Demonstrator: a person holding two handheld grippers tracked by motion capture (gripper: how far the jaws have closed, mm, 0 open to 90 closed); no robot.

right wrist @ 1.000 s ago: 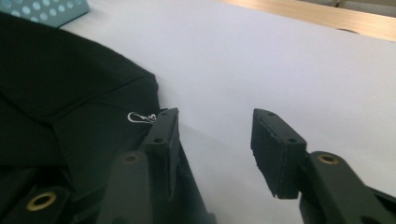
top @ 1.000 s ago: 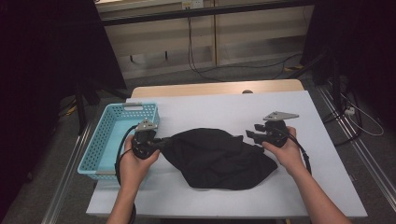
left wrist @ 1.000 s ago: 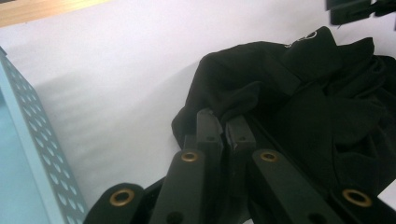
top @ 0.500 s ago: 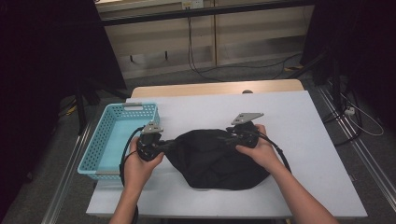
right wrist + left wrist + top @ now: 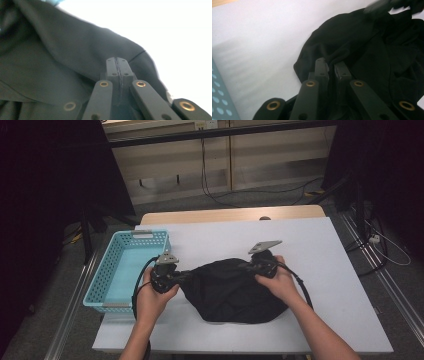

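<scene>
Folding the black garment (image 5: 231, 290) looks underway, both the left tongs (image 5: 172, 278) and right tongs (image 5: 250, 266) clamped on cloth; next, lay the right-hand fold flat on the tabletop (image 5: 330, 270).

A light blue perforated basket (image 5: 125, 270) sits at the table's left edge, apparently holding nothing. The white table top (image 5: 320, 260) adjoins a wooden strip (image 5: 230, 215) at its far side. Cables (image 5: 220, 195) trail across the grey floor (image 5: 280, 195) beyond.
</scene>
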